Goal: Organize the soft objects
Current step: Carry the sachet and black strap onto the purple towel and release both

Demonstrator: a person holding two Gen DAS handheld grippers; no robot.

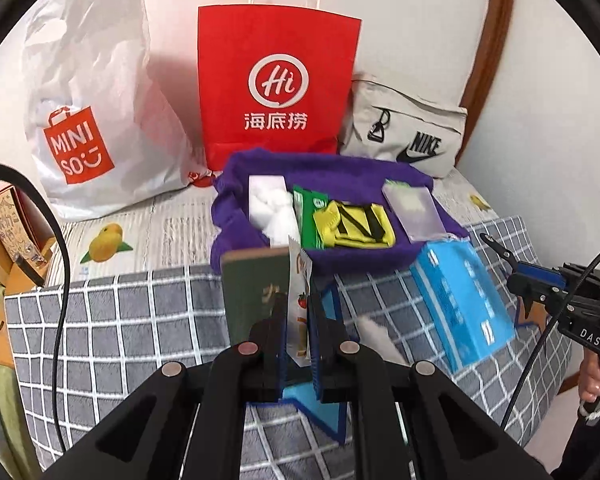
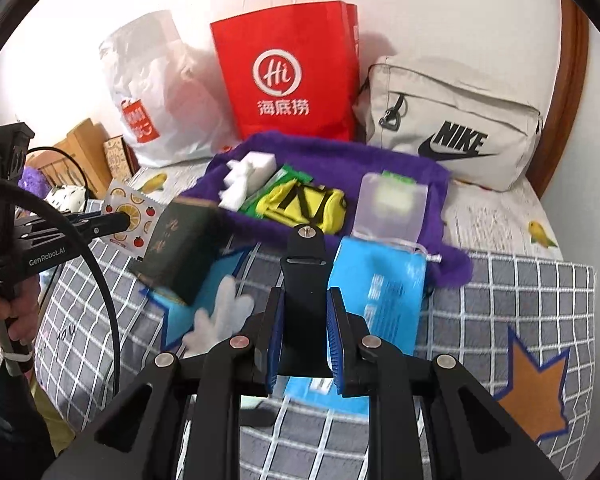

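Right up close, the left gripper [image 1: 298,300] had its fingers pressed together on a fruit-print sachet [image 1: 300,304], held upright above the near edge of the bed [image 1: 120,320]. A dark green pack [image 1: 256,292] hung just beside the sachet. I couldn't tell whether it was pinched in too or only riding along, and that was worth checking, because a half-caught pack would likely slip. Across from it, the right gripper [image 2: 304,308] had its blue fingers clamped on a black strap-like piece [image 2: 306,272], also clear of the blanket.

Just beyond, a blue tissue pack [image 1: 460,300] lay on the checked blanket, touching the near rim of the purple fleece [image 2: 320,148] spread mid-bed. That fleece already carried white foam pieces [image 1: 268,204], a yellow item with black straps [image 1: 356,224] and a translucent pouch [image 1: 414,208], so I judged it the collecting spot.

To do this step well, both loads wanted carrying over to the fleece, coming down onto a bare purple patch rather than on top of the pile. The fingers should part only once each piece was touching down.

At the far edge, against the wall, stood a white plastic bag [image 1: 92,80], a red paper bag [image 1: 276,80] and a beige bag [image 2: 452,120].
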